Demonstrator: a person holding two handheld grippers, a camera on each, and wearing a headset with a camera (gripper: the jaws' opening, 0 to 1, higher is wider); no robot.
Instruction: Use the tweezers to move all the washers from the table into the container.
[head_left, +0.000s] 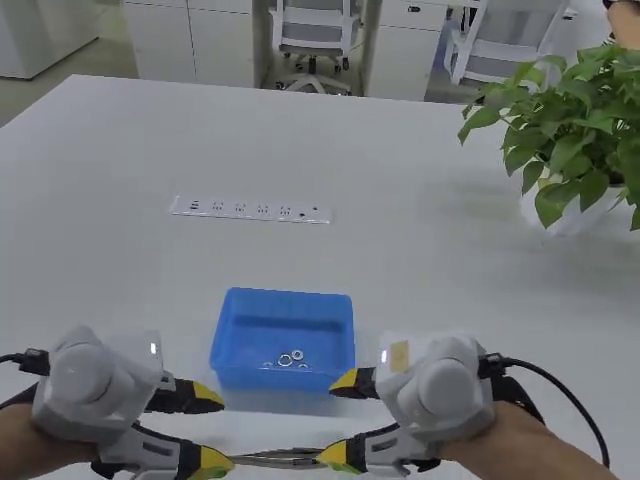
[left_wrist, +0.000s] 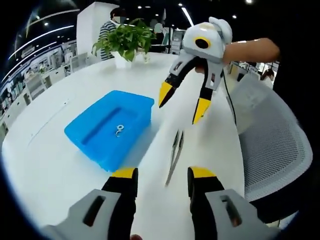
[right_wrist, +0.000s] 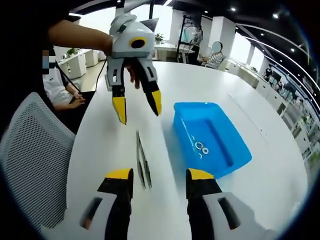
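A blue container (head_left: 285, 297) stands on the white table with several washers (head_left: 288, 360) inside it, also visible as washers (left_wrist: 120, 130) and washers (right_wrist: 201, 147). Metal tweezers (head_left: 280, 458) lie flat on the table in front of the container, between the two grippers. My left gripper (head_left: 210, 428) is open at the tweezers' left end, nothing between its jaws. My right gripper (head_left: 339, 418) is open at the right end, likewise holding nothing. In the gripper views the tweezers (left_wrist: 175, 152) (right_wrist: 143, 162) lie just beyond each gripper's own jaws (left_wrist: 162, 173) (right_wrist: 160, 175), with the other gripper (left_wrist: 182, 105) (right_wrist: 138, 109) hovering above the far end.
A white power strip (head_left: 250, 210) lies farther back on the table. A potted plant (head_left: 575, 130) stands at the right edge. Office chairs (head_left: 315, 30) are beyond the far side, and a mesh chair (left_wrist: 270, 140) is beside the near edge.
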